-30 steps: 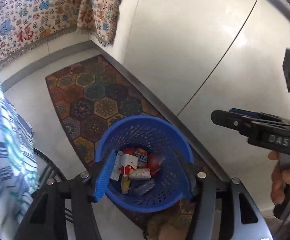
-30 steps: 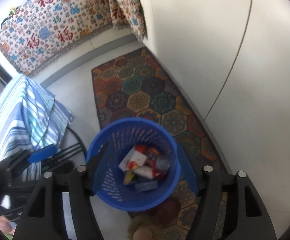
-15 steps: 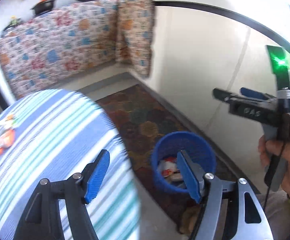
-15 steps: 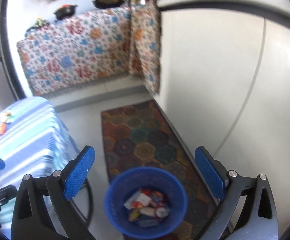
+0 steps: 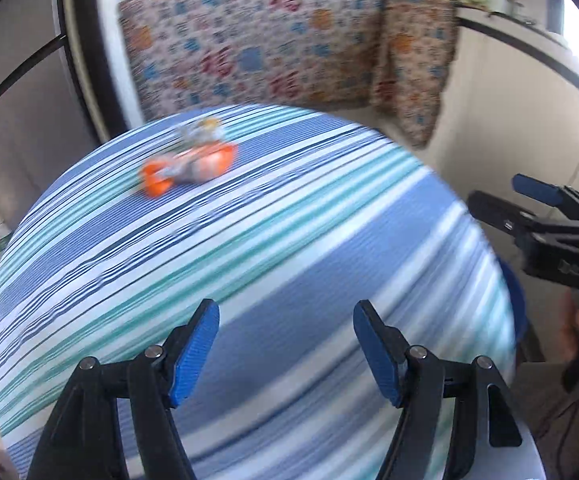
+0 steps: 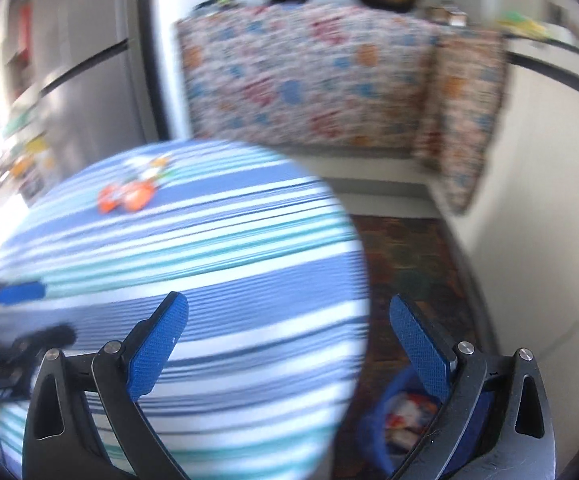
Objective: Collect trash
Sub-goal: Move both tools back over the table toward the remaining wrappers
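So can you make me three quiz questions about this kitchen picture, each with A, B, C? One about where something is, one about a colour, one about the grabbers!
1. Where is the orange wrapper?
A. On the striped tablecloth
B. In the blue basket
C. On the rug

2. What colour is the trash basket on the floor?
A. Red
B. Blue
C. Yellow

3. What is between the fingers of the left gripper and the right gripper?
A. A wrapper each
B. A wrapper in the left only
C. Nothing, both are open

Answers:
1. A: it lies on the far part of the striped tablecloth.
2. B: its blue wall shows beside the table in the right wrist view.
3. C: the blue pads stand apart with only cloth and floor seen behind them.
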Available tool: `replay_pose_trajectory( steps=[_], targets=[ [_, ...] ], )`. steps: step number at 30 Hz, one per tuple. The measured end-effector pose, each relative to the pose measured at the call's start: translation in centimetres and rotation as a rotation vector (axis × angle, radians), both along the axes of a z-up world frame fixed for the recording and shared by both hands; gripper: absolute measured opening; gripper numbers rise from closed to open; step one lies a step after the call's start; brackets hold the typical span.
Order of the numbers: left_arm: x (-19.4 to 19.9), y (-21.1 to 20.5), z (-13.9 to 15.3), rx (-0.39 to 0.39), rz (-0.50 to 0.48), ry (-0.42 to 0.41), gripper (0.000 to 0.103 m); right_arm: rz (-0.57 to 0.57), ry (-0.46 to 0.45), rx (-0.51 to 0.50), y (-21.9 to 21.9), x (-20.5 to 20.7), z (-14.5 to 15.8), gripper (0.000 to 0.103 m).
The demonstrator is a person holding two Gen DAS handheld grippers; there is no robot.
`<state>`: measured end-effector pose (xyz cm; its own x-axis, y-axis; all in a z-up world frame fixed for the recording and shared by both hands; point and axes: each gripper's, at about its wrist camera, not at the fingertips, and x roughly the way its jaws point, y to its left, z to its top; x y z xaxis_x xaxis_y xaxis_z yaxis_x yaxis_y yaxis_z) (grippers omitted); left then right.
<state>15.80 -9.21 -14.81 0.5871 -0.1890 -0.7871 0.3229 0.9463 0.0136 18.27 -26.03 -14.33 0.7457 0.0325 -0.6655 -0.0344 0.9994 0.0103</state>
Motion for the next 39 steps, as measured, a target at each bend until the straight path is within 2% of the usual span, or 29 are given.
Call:
replay_pose_trajectory(
  steps=[4,7,10,15,17,19,23,28,29,30,32,34,35,37,39],
  targets=[
    [1.8,4.8,-2.0,0.01,0.081,0.026,0.071,0.123,0.067,-0.039,5.1,1.7,-2.3,0.101],
    [3.0,6.7,-2.8,-0.002,0.119,0.046,0.071,0.195,0.131,-0.07,7.2,2.9,-4.2,0.101],
    [3.5,7.3,-3.4,-0.011,0.126,0.05,0.071,0.232,0.161,-0.071,7.9,3.6,-5.2,0.101],
    [4.8,7.3,-3.3,0.016,0.095,0.041,0.071,0.268,0.165,-0.049,7.8,4.2,-5.6,0.101],
    [5.3,8.0,-3.3,0.036,0.095,0.031,0.078,0.291,0.168,-0.029,7.9,5.1,-5.3,0.101],
    [6.2,9.2,-3.5,0.013,0.117,0.038,0.085,0.32,0.154,-0.016,8.1,6.5,-4.5,0.101],
    [6.5,10.5,-3.7,-0.025,0.158,0.029,0.085,0.402,0.116,0.026,9.4,11.3,-2.6,0.101],
    [6.5,10.4,-3.7,-0.012,0.157,0.027,0.085,0.384,0.154,0.17,10.7,19.1,-2.1,0.1],
    [6.5,10.5,-3.7,-0.018,0.156,0.028,0.085,0.38,0.175,0.189,11.1,20.4,-2.4,0.097],
    [6.4,10.6,-3.7,-0.025,0.155,0.029,0.085,0.376,0.195,0.197,11.5,21.4,-2.7,0.088],
    [6.5,10.9,-3.6,-0.033,0.147,0.03,0.085,0.404,0.214,0.194,12.5,22.5,-3.4,0.061],
    [6.5,11.3,-3.6,-0.013,0.151,0.033,0.085,0.508,0.26,0.247,13.9,22.3,-3.8,0.046],
    [6.4,11.7,-3.5,-0.004,0.161,0.038,0.085,0.585,0.28,0.317,14.5,21.6,-3.5,0.043],
    [6.4,12.8,-3.1,-0.027,0.179,0.046,0.085,0.746,0.309,0.443,15.3,19.0,-2.5,0.043],
    [6.4,13.9,-2.5,-0.072,0.193,0.042,0.085,0.788,0.298,0.43,15.3,16.0,-1.5,0.052]
  ],
)
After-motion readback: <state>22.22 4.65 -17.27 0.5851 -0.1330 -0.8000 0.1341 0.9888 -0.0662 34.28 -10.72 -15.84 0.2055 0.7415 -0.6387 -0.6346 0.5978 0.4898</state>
